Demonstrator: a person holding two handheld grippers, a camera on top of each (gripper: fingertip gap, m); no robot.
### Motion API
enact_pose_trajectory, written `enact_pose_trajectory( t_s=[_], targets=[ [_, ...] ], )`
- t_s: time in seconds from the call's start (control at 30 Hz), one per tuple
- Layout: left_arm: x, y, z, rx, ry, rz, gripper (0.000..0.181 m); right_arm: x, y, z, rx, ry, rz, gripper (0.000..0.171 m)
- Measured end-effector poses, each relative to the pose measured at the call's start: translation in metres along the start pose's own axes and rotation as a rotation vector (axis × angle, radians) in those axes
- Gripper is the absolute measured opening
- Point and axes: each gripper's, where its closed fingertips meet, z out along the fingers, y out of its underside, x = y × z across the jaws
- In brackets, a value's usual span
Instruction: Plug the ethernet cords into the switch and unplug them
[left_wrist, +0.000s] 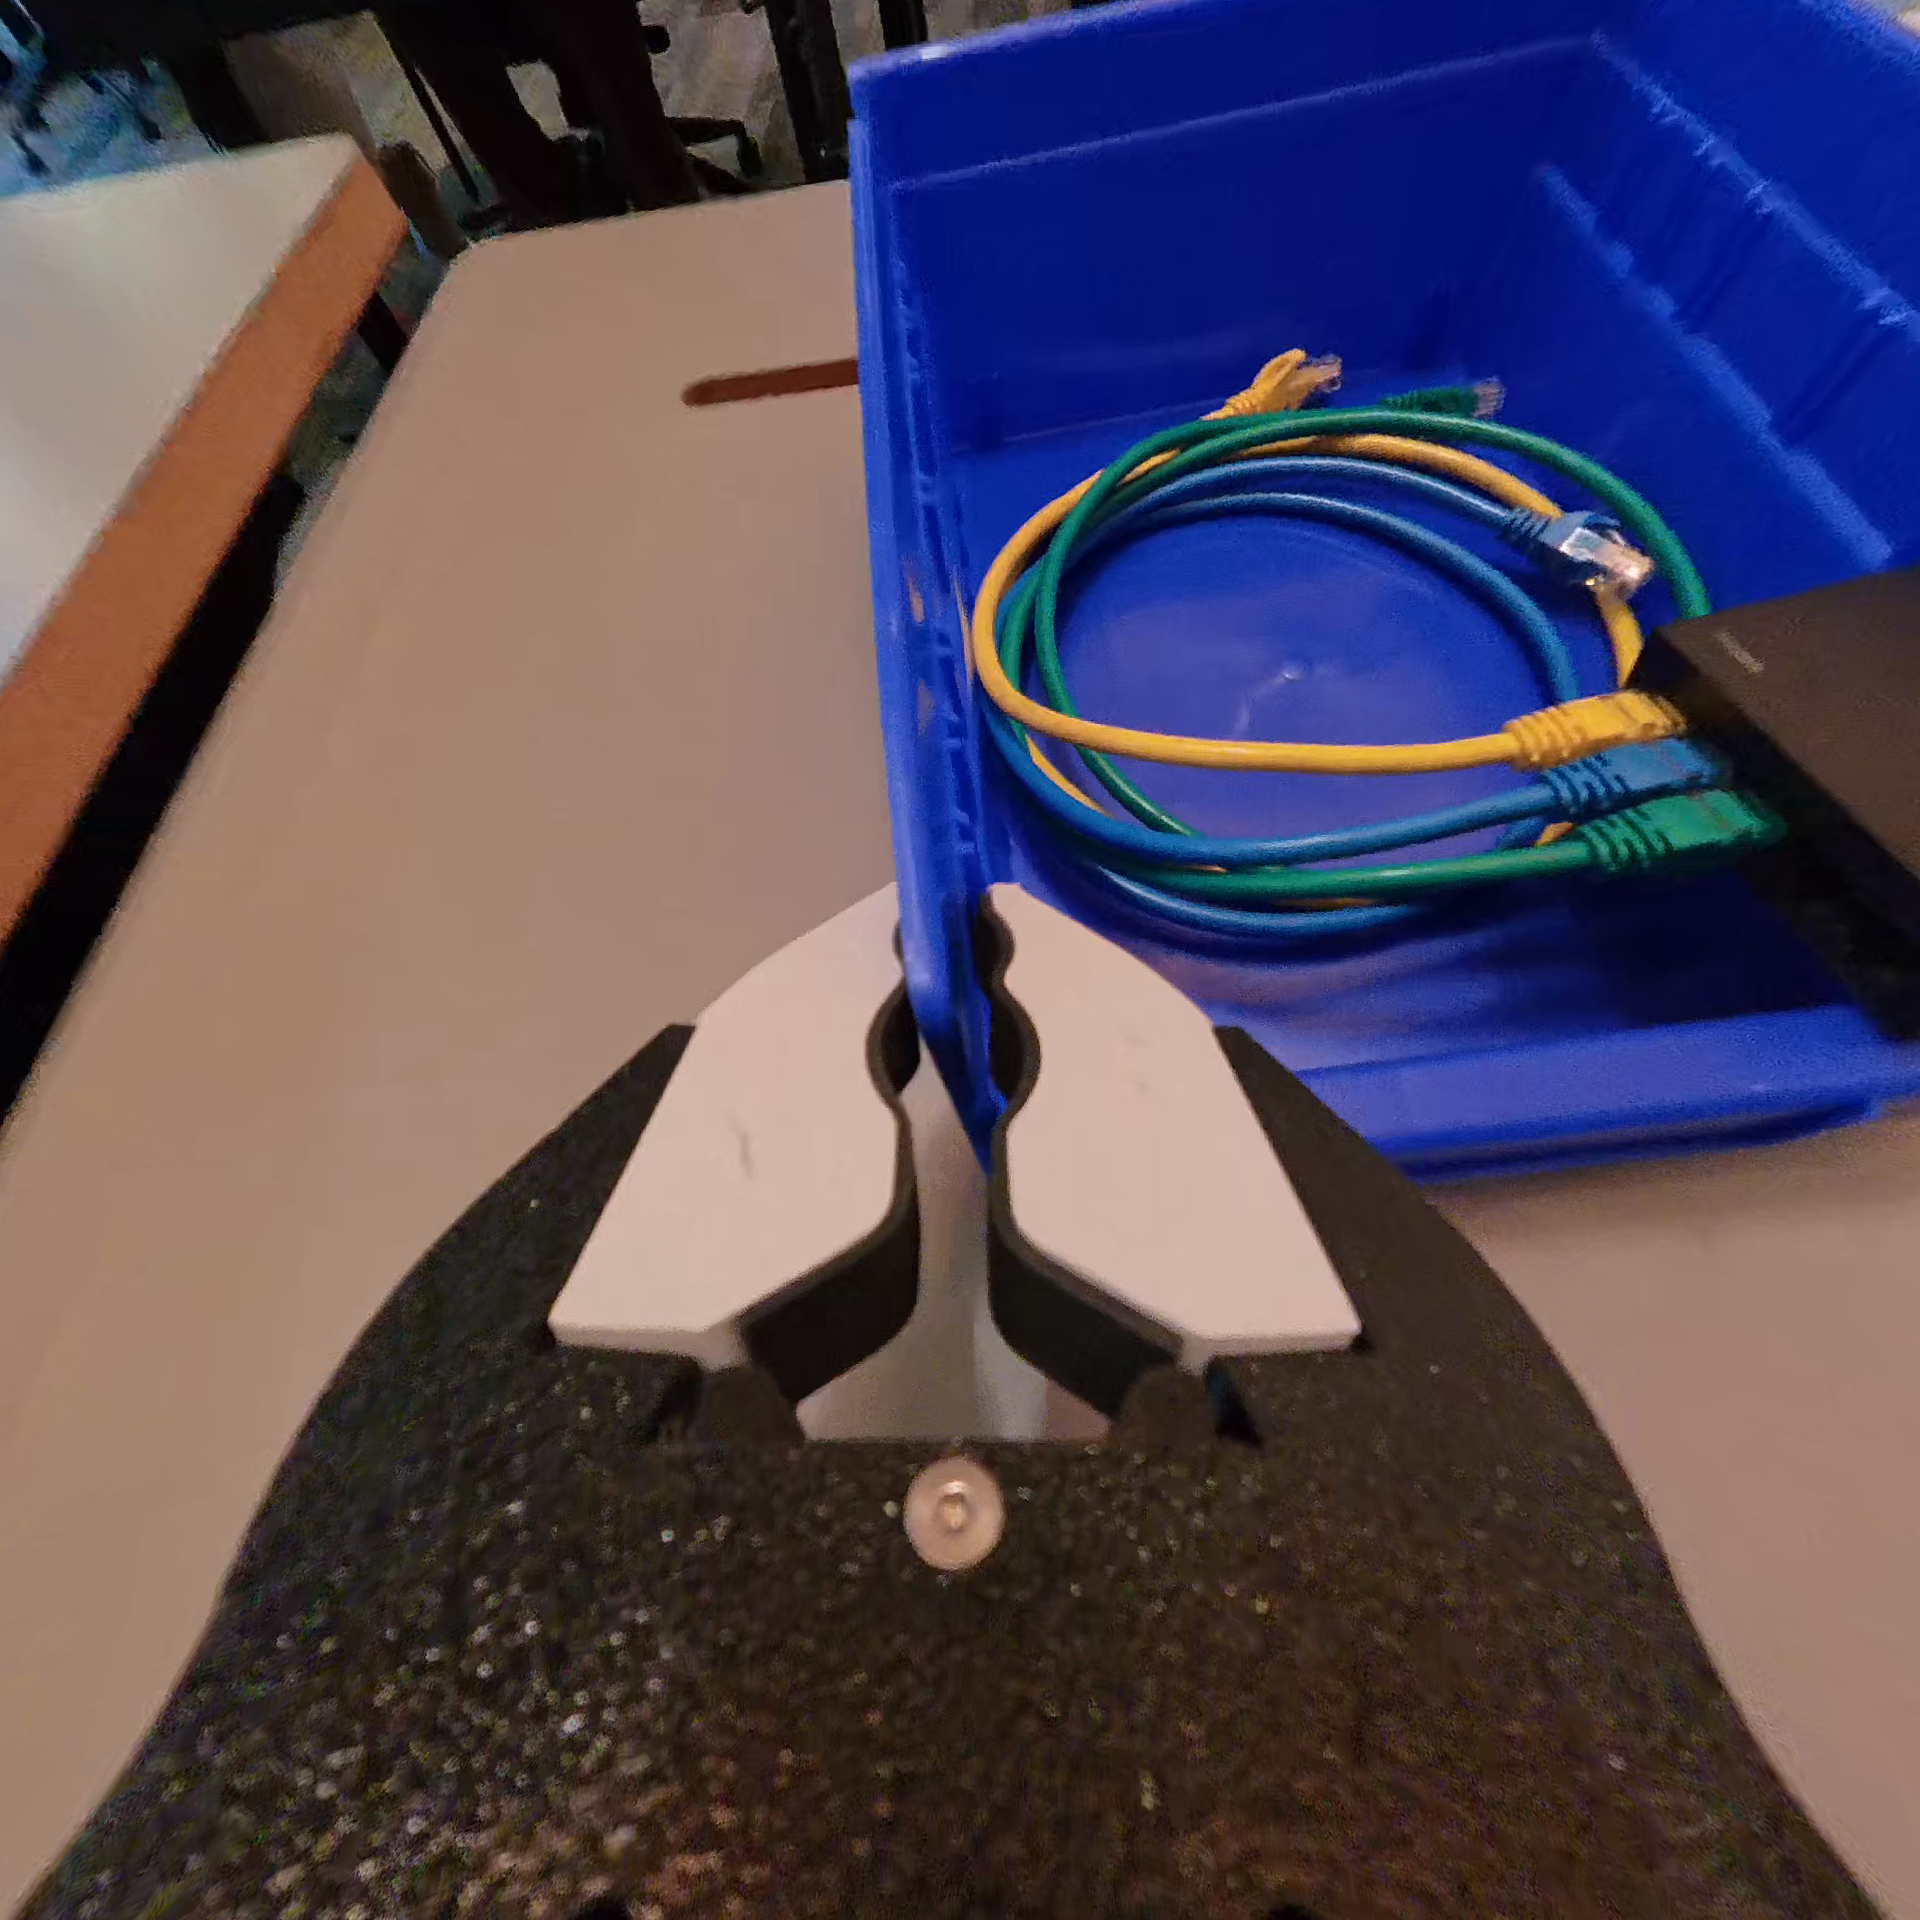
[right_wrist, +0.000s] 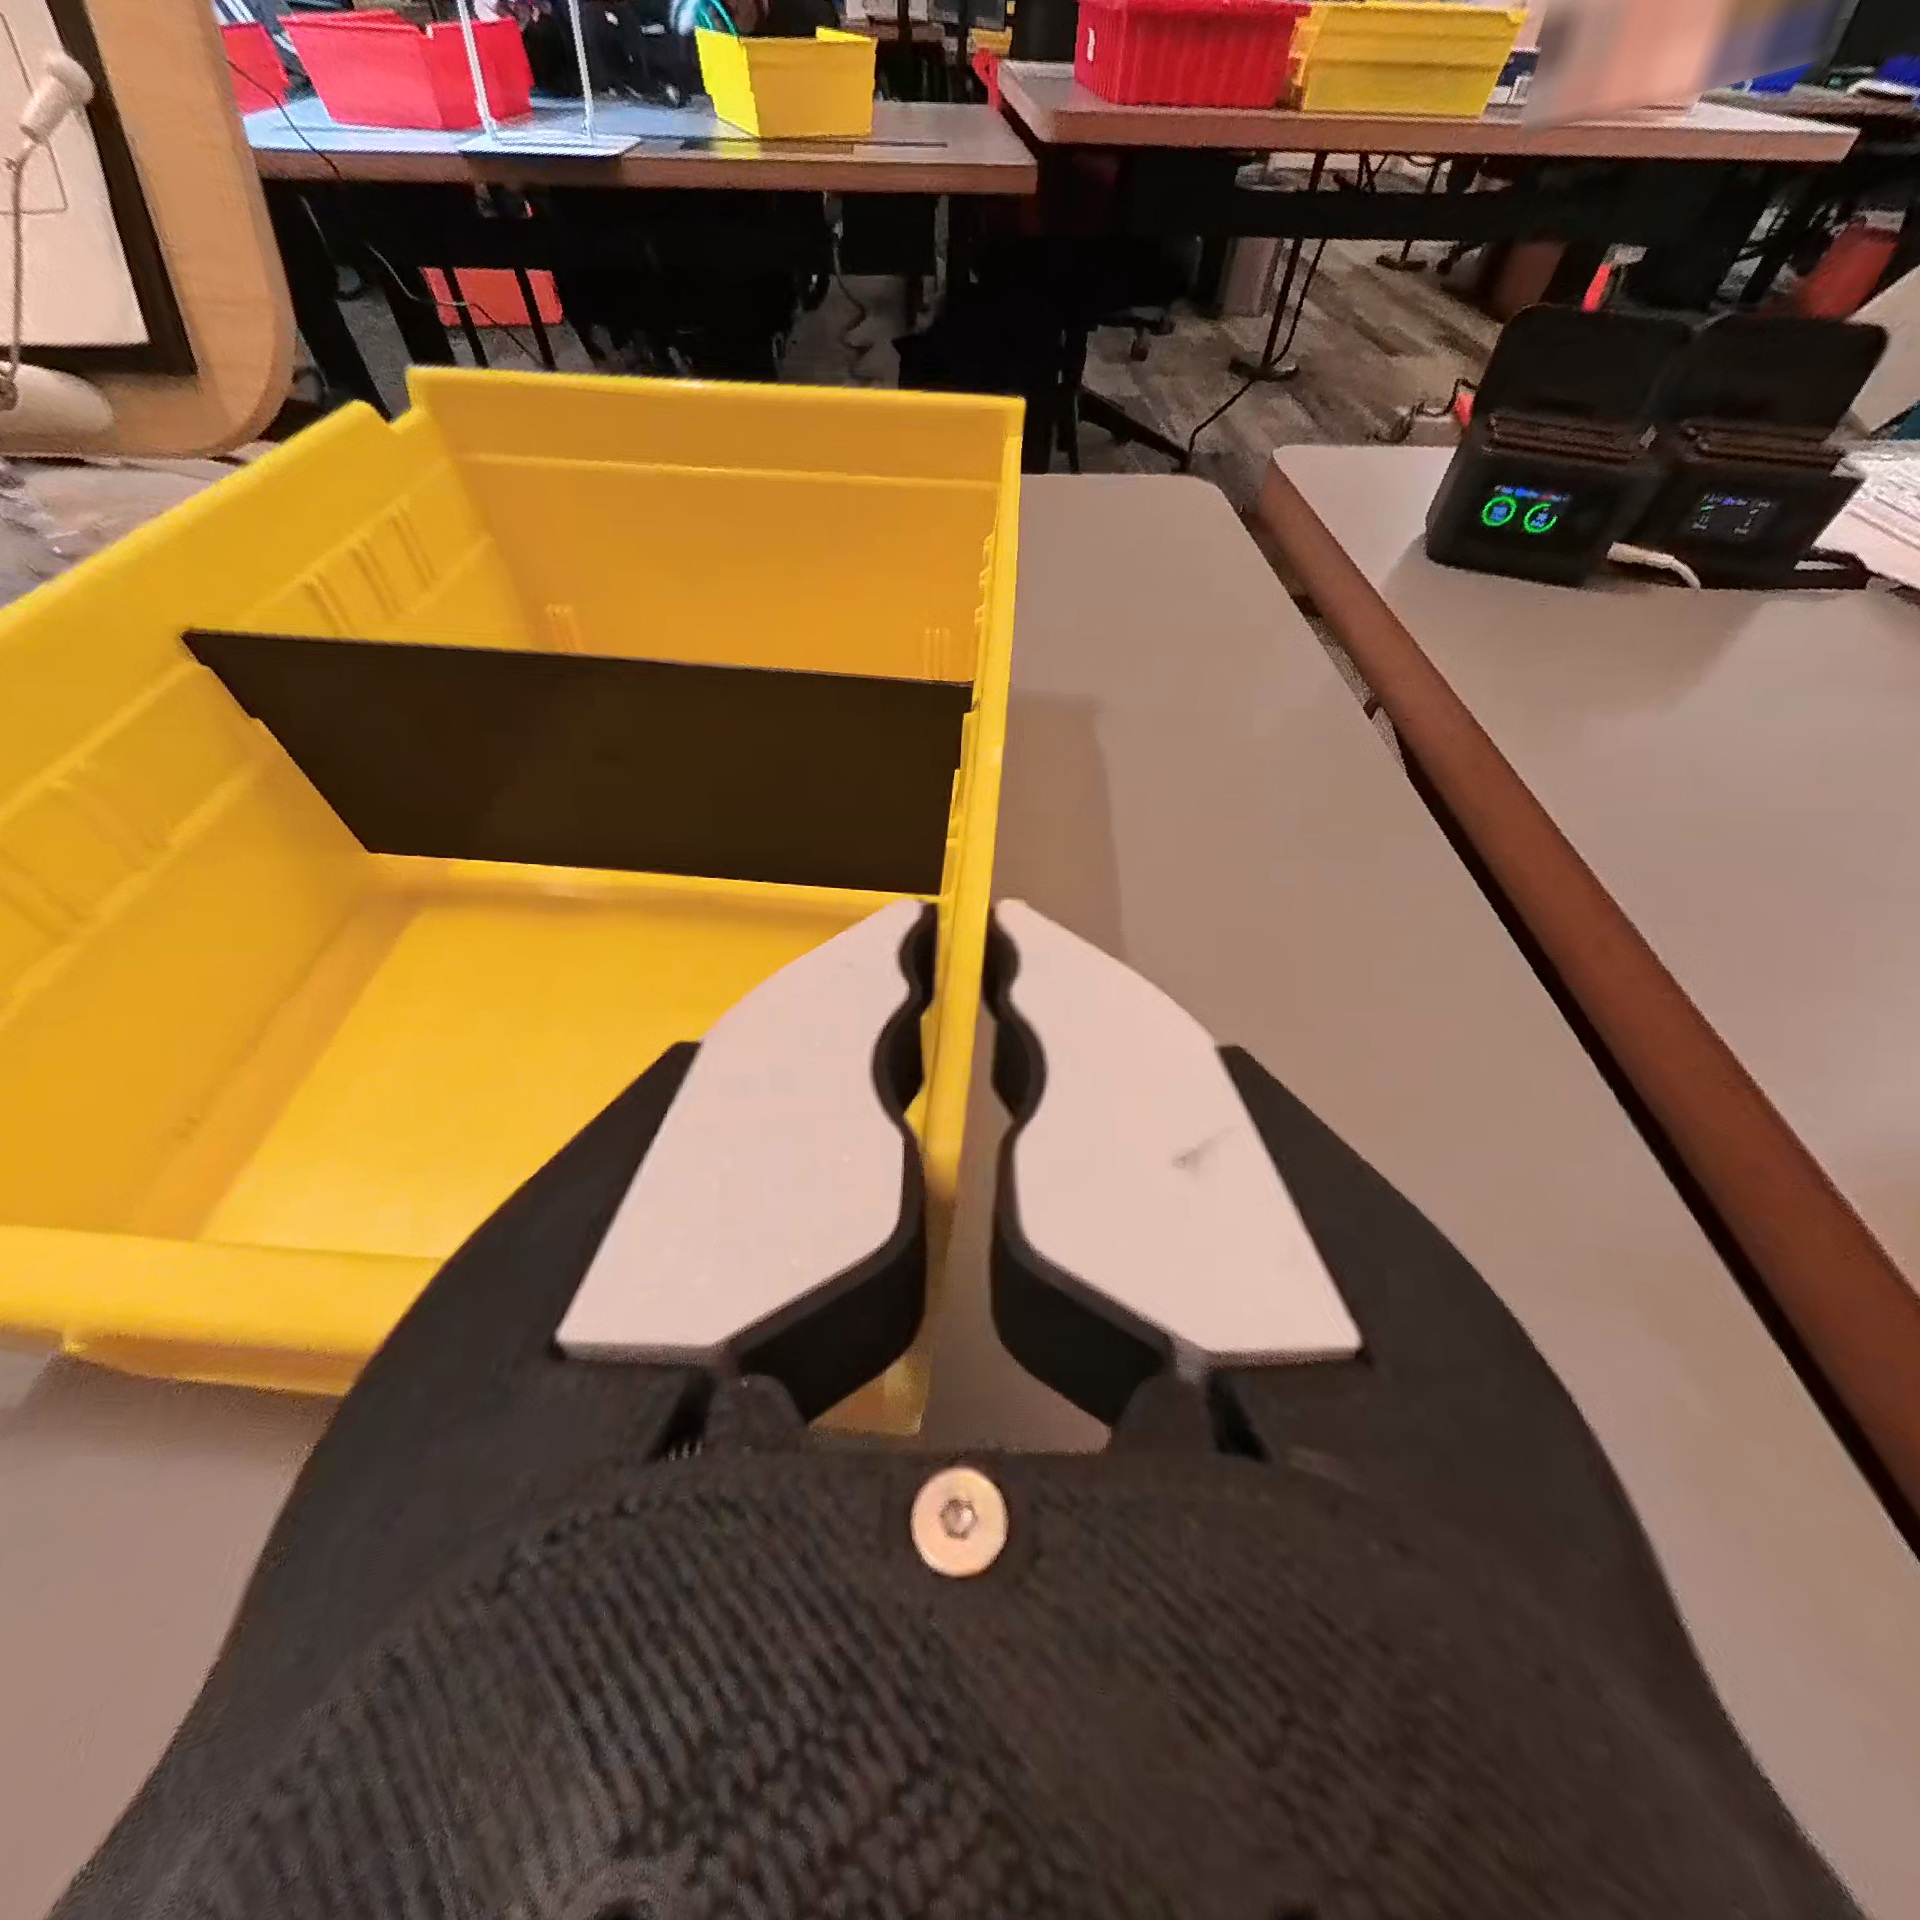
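A black switch lies at the right inside a blue bin. A yellow cord, a blue cord and a green cord lie coiled in the bin, each with one end plugged into the switch. Their free ends lie loose toward the back. My left gripper is shut on the bin's left wall near its front corner. My right gripper is shut on the right wall of an empty yellow bin with a black divider across it.
Both bins stand on a grey table. Another table lies to the left and one to the right, bearing two black devices with lit screens. Red and yellow bins stand on far tables. The black switch sits 15 cm or so from the ends of my left fingers.
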Motion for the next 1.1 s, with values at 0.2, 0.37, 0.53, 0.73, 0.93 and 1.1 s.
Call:
enact_pose_trajectory(
  t_s=[0.2, 0.37, 0.53, 0.73, 0.93, 1.1],
  targets=[
    [0.019, -0.068, -0.038, 0.203, 0.013, 0.251, 0.019, -0.03, -0.068, -0.041, 0.197, -0.053, -0.073, 0.03],
    [0.097, -0.036, -0.033, -0.095, 0.443, 0.407, 0.05, -0.094, -0.089, -0.051, 0.238, -0.228, -0.138, 0.034],
    [0.14, -0.016, -0.051, -0.402, 0.749, -0.034, 0.066, -0.139, -0.085, -0.052, 0.222, -0.368, -0.169, 0.034],
    [0.145, -0.006, -0.039, -0.538, 0.727, -0.342, 0.081, -0.158, -0.082, -0.053, 0.205, -0.426, -0.182, 0.034],
    [0.163, -0.008, -0.032, -0.462, 0.575, -0.243, 0.08, -0.161, -0.082, -0.054, 0.205, -0.444, -0.171, 0.034],
    [0.165, -0.007, -0.024, -0.359, 0.419, -0.139, 0.077, -0.156, -0.084, -0.058, 0.217, -0.441, -0.151, 0.034]
  ],
)
